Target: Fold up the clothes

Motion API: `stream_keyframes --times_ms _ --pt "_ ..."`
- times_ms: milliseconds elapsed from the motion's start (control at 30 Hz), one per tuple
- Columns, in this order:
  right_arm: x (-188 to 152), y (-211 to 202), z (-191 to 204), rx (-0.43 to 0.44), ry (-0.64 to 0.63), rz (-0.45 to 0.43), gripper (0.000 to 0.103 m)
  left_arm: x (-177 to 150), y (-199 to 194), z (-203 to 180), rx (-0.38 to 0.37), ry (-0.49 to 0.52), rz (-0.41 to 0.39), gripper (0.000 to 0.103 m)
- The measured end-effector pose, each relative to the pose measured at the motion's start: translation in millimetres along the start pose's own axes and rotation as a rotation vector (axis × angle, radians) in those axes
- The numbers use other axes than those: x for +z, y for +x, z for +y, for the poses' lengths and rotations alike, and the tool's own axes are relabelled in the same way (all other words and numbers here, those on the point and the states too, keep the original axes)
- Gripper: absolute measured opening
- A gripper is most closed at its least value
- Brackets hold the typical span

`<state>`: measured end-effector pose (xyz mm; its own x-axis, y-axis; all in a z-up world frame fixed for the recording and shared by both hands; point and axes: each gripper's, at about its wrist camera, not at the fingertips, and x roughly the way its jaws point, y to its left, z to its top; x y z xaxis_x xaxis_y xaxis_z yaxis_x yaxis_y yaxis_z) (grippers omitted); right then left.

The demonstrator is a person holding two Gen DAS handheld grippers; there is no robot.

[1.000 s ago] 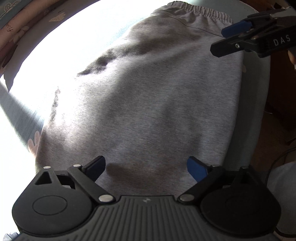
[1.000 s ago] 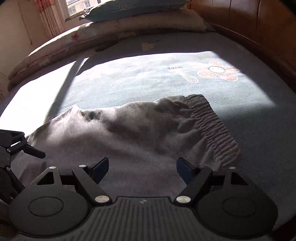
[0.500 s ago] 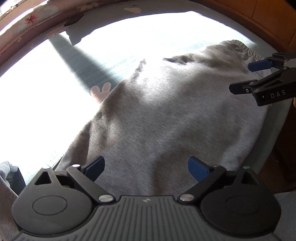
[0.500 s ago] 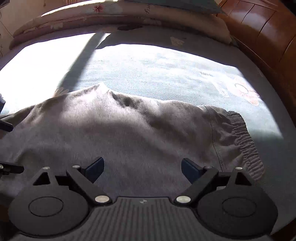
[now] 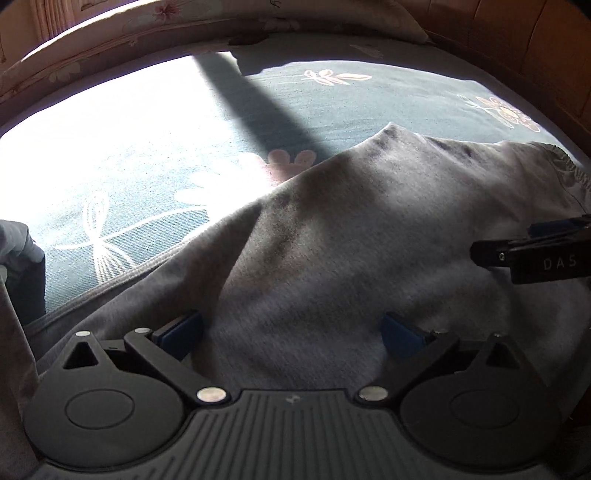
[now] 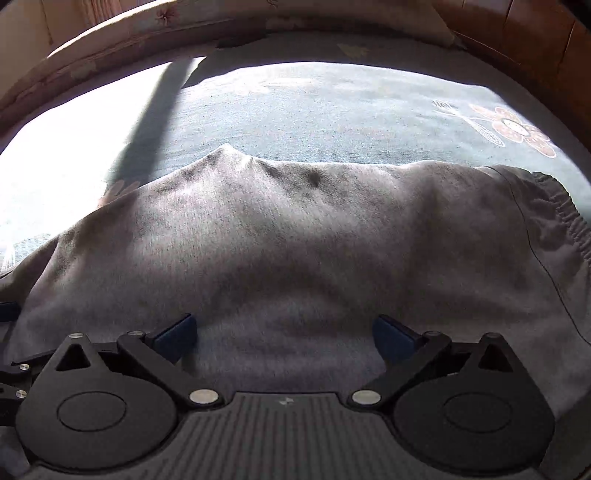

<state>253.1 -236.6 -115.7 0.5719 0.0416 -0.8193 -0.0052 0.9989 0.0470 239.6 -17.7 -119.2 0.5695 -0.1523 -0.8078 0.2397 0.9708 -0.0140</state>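
Nearest the lens in the left wrist view, the left gripper (image 5: 291, 334) is pointing steeply down over the grey garment (image 5: 369, 240), its blue-padded fingers (image 5: 179, 334) standing wide apart; the jaws have just been opening, and only flat cloth is lying under the gap, gripped by neither pad. In the right wrist view, the right gripper (image 6: 282, 334) is hanging over the same grey garment (image 6: 295, 240) in the same posture, its blue-padded fingers (image 6: 393, 338) also spread wide, its jaws likewise having just been opening, with nothing pinched between them. The right gripper (image 5: 535, 251) is also entering the left wrist view from the right edge, hovering just above the cloth near the waistband; how its jaws stand cannot be told from that angle.

The garment is lying spread across the near part of the bed, rumpled, with a small peak (image 6: 227, 147) rising along its far edge. Its elastic waistband (image 6: 565, 218) is lying at the right end. Beyond the garment, the blue-green bedspread (image 6: 314, 118) with flower patterns (image 6: 517, 129) is stretching away, partly in bright sunlight, and a dark band of shadow (image 5: 266, 107) is crossing it. Farthest off, floral pillows (image 5: 184, 22) are lining the head of the bed, and a wooden bed frame (image 6: 535, 40) is curving along the right.
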Motion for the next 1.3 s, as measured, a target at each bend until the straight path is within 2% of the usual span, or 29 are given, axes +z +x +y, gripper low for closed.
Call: stream_keyframes --times_ms 100,333,633,733,867,933,967,1100,1200,1300 --pt "-9.5 -2.0 0.9 0.003 -0.021 -0.051 0.103 -6.1 -7.8 4.1 -0.002 -0.007 -0.046 0.102" --pt "-15.1 -2.6 -2.6 0.027 -0.037 -0.105 0.103 -13.0 -4.6 -0.4 0.016 -0.022 -0.111 0.103" --pt "-27.7 -6.3 -2.0 0.027 -0.046 -0.197 0.103 -16.5 -6.5 -2.5 0.018 -0.012 -0.121 0.102" --pt "-33.9 -13.2 -4.8 0.049 -0.054 -0.219 0.103 -31.2 -15.8 -6.0 0.043 -0.014 -0.166 0.102" --pt "-73.8 -43.7 -12.3 0.132 -0.034 -0.375 0.103 -54.6 -28.7 -27.8 0.075 0.007 -0.181 0.103" --pt "-84.8 -48.7 -12.7 0.16 -0.036 -0.335 0.103 -66.9 -36.0 -33.0 0.11 -0.034 -0.195 0.103" --pt "-89.3 -51.6 -8.9 0.141 -0.061 -0.319 0.103 -73.9 -40.1 -34.9 0.126 -0.068 -0.198 0.103" --pt "-117.3 -50.4 6.6 0.074 -0.239 -0.388 0.103 -85.8 -44.2 -35.4 0.127 -0.057 -0.235 0.103" --pt "-121.8 -48.8 8.8 0.066 -0.239 -0.428 0.103 -89.8 -47.5 -32.0 0.124 -0.084 -0.236 0.103" --pt "-121.0 -52.2 7.4 0.07 -0.231 -0.41 0.103 -97.6 -52.7 -30.8 0.116 -0.084 -0.238 0.103"
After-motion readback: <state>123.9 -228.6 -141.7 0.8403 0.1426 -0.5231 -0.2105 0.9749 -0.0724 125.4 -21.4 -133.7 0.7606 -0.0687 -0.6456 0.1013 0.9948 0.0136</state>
